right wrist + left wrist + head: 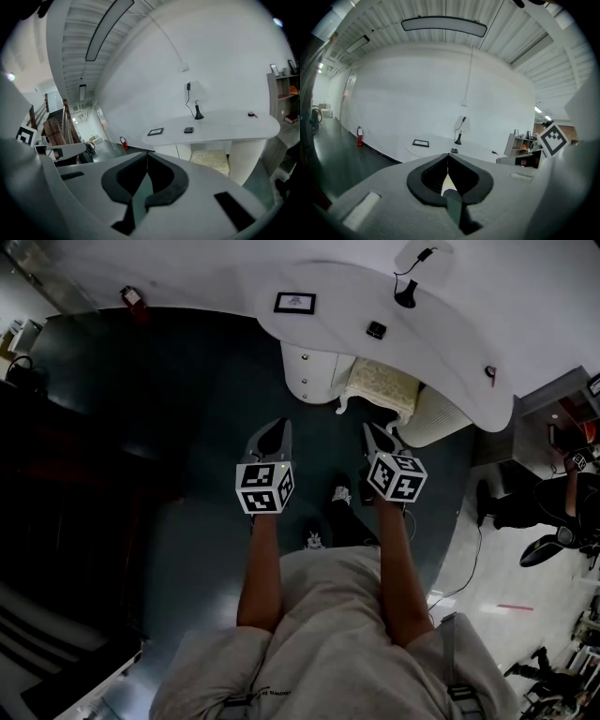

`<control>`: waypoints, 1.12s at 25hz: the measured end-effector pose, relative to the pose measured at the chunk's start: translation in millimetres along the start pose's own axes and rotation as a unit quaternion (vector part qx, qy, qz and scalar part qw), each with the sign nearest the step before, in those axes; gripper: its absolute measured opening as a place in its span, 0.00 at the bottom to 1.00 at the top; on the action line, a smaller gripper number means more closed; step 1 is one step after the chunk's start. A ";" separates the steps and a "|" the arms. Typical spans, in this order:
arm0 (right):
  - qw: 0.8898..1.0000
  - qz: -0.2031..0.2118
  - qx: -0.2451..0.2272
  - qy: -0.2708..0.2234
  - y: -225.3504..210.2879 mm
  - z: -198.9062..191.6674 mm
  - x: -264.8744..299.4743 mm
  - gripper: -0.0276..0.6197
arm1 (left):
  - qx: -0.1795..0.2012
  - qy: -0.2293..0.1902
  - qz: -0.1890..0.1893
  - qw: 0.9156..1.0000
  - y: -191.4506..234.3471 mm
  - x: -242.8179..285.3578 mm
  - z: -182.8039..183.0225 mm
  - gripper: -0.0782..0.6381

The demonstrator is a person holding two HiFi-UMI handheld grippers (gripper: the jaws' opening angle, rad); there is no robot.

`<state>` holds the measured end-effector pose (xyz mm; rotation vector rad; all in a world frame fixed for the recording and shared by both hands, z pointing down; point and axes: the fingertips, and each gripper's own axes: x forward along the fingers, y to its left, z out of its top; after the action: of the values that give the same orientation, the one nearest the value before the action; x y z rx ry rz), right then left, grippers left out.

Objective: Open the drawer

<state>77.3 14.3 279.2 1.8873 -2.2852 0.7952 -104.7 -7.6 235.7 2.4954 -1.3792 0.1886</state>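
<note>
A white drawer cabinet [311, 371] with small knobs stands under the curved white desk [441, 343], some way ahead of me. In the right gripper view the cabinet [180, 151] shows below the desk top. My left gripper [275, 432] is shut with nothing in it, held above the dark floor short of the cabinet. My right gripper [375, 434] is level with it on the right, also shut and empty. In each gripper view the jaws meet at their tips, left gripper [448, 155] and right gripper [147, 153]. Neither gripper touches the cabinet.
A cream padded stool [382, 386] and a white ribbed pedestal [437, 415] stand right of the cabinet. On the desk lie a black frame [294, 303], a small black box [376, 330] and a cabled stand [405, 294]. Dark furniture [56, 484] fills the left; a fire extinguisher [131, 298] stands by the wall.
</note>
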 end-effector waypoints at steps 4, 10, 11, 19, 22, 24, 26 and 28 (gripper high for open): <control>1.000 0.002 0.018 0.004 -5.8 -0.1 13.8 0.07 | 0.007 0.015 0.000 1.000 3.5 8.8 -5.8 0.12; 1.000 0.010 -0.016 0.007 -9.0 18.7 39.1 0.07 | 0.008 0.018 0.007 1.000 10.7 35.5 5.2 0.12; 1.000 0.012 -0.021 0.006 -10.2 23.5 44.1 0.07 | 0.010 0.019 0.007 1.000 10.6 41.7 7.2 0.12; 0.999 0.029 -0.046 -0.006 -34.3 68.2 83.8 0.07 | 0.017 0.019 0.008 1.000 6.8 100.0 26.5 0.12; 0.991 0.001 -0.133 -0.015 -49.1 90.0 96.7 0.07 | 0.027 0.023 0.014 0.999 5.8 124.5 34.8 0.12; 0.986 0.001 -0.165 -0.017 -54.3 100.6 107.0 0.07 | 0.028 0.025 0.019 0.999 6.1 139.1 39.3 0.12; 0.987 0.010 -0.159 -0.021 -61.2 108.3 118.1 0.07 | 0.021 0.023 0.025 0.999 5.7 153.5 41.3 0.12; 0.989 0.014 -0.148 -0.025 -71.5 115.3 130.1 0.07 | 0.012 0.024 0.032 0.999 4.9 168.8 39.3 0.12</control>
<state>143.0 -159.7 252.5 1.7633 -2.3099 0.3855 -19.4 -158.4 241.2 2.4514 -1.4470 0.2787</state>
